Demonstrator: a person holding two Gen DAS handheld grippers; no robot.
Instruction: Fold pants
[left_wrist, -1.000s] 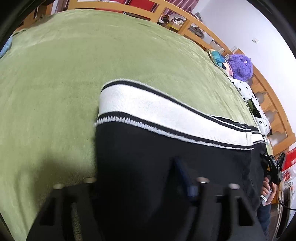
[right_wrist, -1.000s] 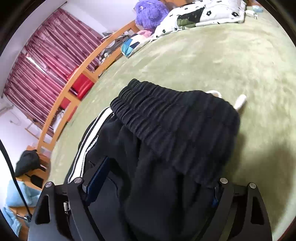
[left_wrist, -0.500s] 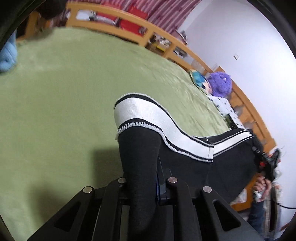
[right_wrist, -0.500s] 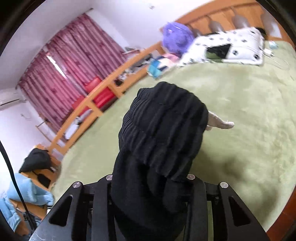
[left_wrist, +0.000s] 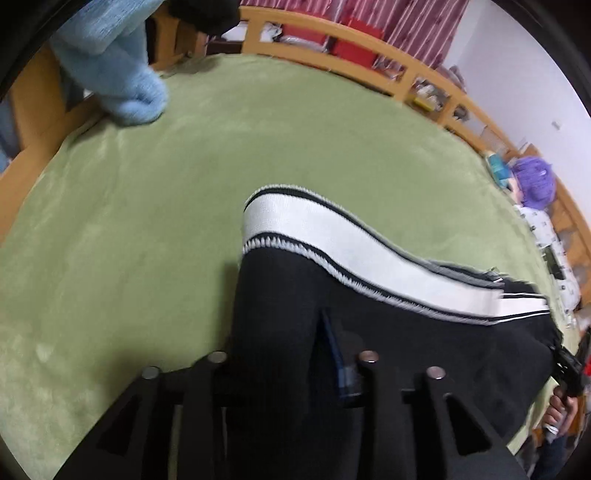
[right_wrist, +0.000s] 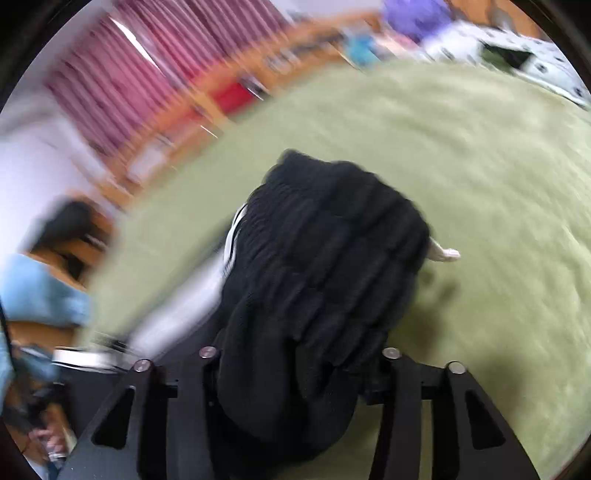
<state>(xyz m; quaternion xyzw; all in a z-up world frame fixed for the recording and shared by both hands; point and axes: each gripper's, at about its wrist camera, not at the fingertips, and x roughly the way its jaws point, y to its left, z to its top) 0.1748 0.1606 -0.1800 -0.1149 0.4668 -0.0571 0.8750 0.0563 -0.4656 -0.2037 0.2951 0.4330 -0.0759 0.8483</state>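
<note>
Over the green bed (left_wrist: 147, 229), we hold the black pants (left_wrist: 388, 332) between both grippers: our left gripper (left_wrist: 291, 373) has the striped leg between jaws just opened wider, our right gripper (right_wrist: 295, 373) the bunched waistband (right_wrist: 332, 240), its jaws likewise just widened.

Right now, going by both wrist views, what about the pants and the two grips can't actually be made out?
- Left wrist view: the left gripper has black pants between its fingers; fabric hides the pad contact.
- Right wrist view: the right gripper straddles the bunched waistband; cloth covers the pads.
- Right wrist view: motion blur smears the white stripe.
- Both views: the pants' lower part is cut off by the bottom edge.
</note>
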